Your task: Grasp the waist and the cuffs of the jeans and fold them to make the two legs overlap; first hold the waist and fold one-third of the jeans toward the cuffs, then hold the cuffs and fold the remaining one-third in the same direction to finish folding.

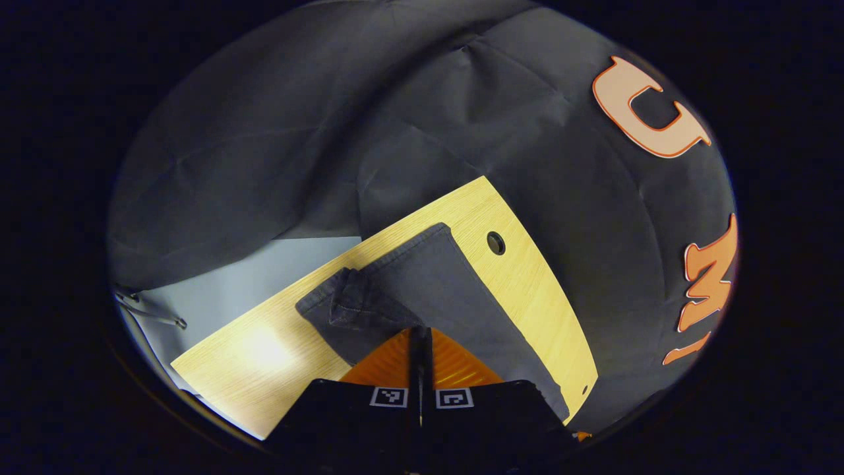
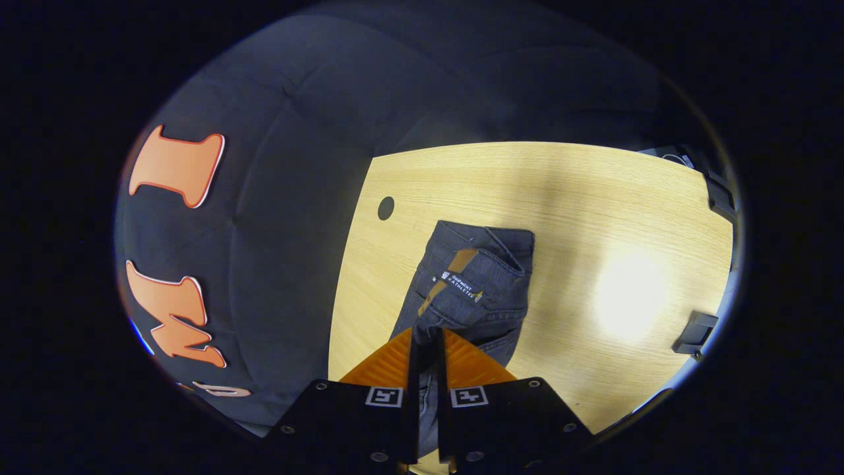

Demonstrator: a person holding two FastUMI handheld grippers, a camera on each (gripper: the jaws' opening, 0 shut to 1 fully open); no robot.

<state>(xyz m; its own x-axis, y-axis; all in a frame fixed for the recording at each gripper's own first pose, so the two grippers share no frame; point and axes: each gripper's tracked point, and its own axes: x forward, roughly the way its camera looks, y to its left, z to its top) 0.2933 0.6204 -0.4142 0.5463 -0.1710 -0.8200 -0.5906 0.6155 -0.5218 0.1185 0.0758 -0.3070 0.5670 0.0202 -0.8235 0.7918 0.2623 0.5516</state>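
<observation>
Closest in, in the left gripper view, the left gripper [image 1: 420, 343] is seen pinched nearly closed, with only a thin slit left between the fingers. The dark jeans [image 1: 422, 290] run right up under the tips, but whether fabric is actually caught there can't be told, so no grip is claimed.

In the right gripper view, the right gripper [image 2: 427, 349] is closed down to a narrow gap with a strip of denim running through it, so the jeans [image 2: 471, 284] look to be clamped there, somewhere around the waist end going by the patch and tag just beyond the tips.

Further out, the jeans are laid on the wooden table [image 2: 593, 198], near the edge where the cable hole [image 2: 386, 208] is cut, with the booth wall behind. They're already doubled lengthwise, legs stacked, so a long narrow strip is what's left to fold in thirds.

Handling guess: denim like this is probably heavyish and floppy, not slippery, a bit stiff at seams and waistband. It's best taken at the corners of the waistband and the hem, where the layers are thick enough to be pinched together; a mid-panel pinch would likely lift only the top layer.

Long axis: in the left gripper view it runs away from the fingers toward the hole, ending in a squared-off edge there. In the right gripper view it also runs away from the fingers, up the table.
</observation>
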